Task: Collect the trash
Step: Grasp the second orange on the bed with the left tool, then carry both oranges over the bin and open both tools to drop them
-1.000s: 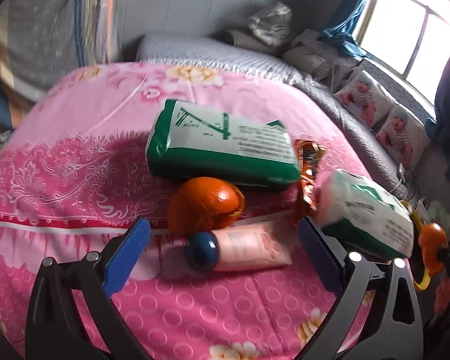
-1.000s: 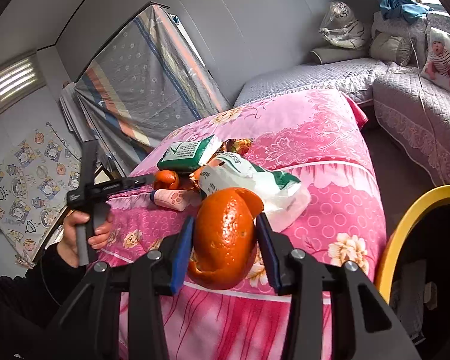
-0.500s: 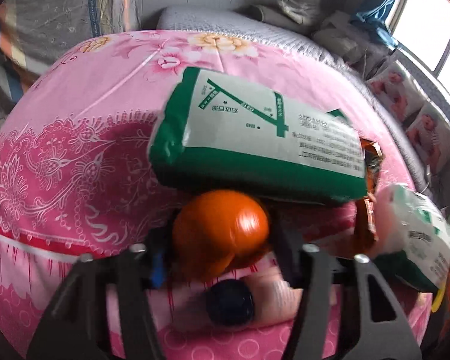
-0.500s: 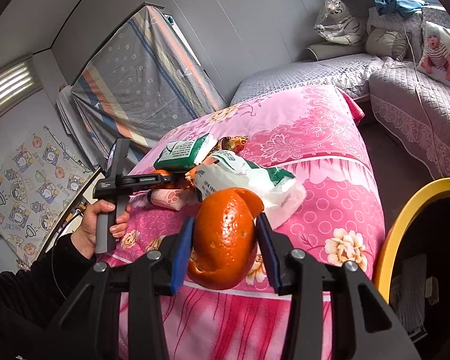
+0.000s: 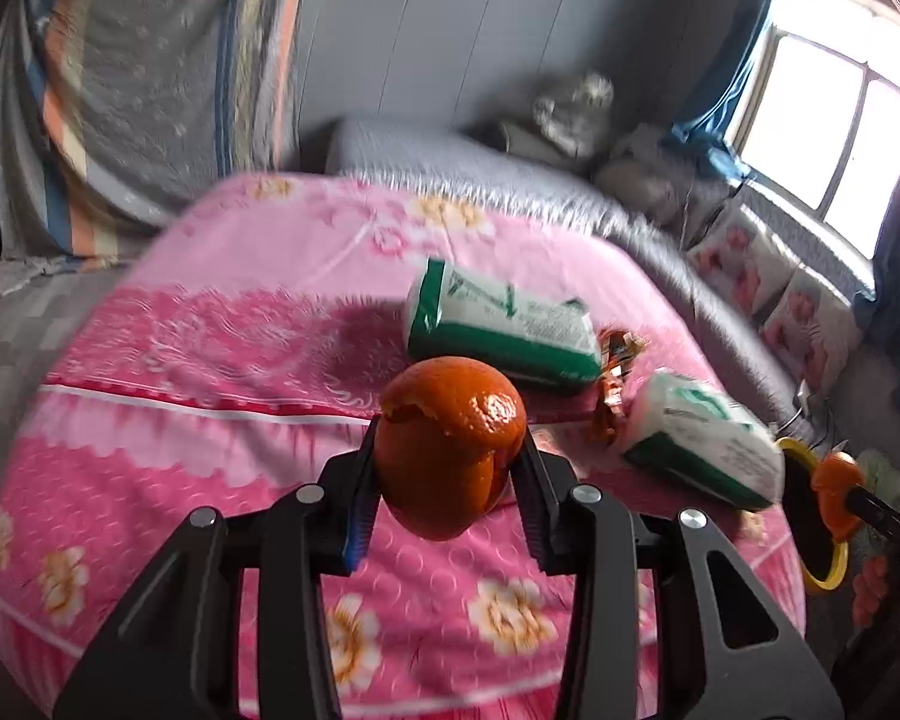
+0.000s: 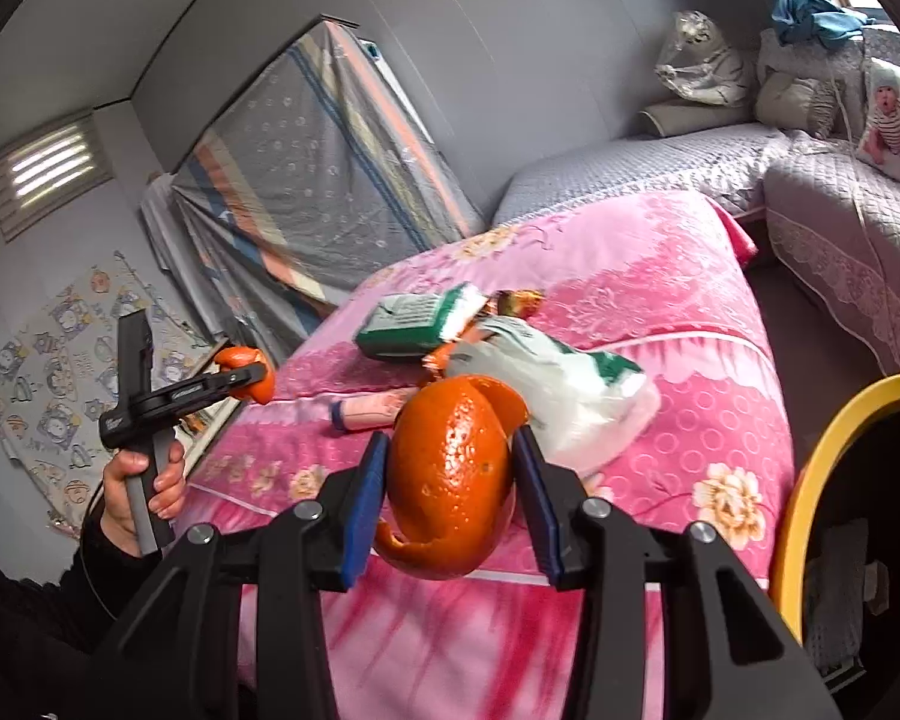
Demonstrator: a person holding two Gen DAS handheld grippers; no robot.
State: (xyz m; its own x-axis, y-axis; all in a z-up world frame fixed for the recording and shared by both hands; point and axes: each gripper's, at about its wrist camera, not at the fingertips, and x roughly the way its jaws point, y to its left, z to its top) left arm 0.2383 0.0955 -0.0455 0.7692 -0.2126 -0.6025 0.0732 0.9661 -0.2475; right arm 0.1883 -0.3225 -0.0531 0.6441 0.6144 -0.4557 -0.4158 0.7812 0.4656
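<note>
My left gripper (image 5: 447, 483) has just closed on one orange peel (image 5: 450, 453) (lifted clear of the pink bedspread (image 5: 210, 420)). Right gripper (image 6: 450, 507) clamps another peel (image 6: 450, 474).

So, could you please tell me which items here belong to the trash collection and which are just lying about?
Trash job:
- orange peel in left gripper
- orange peel in right gripper
- yellow-rimmed bin
- crumpled wrapper

Lying about:
- tissue packs
- pink tube

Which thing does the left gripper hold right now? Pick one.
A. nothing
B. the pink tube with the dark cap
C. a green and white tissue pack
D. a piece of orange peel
D: in the left wrist view the left gripper has its jaws closed on a piece of orange peel, lifted above the pink blanket.
</note>
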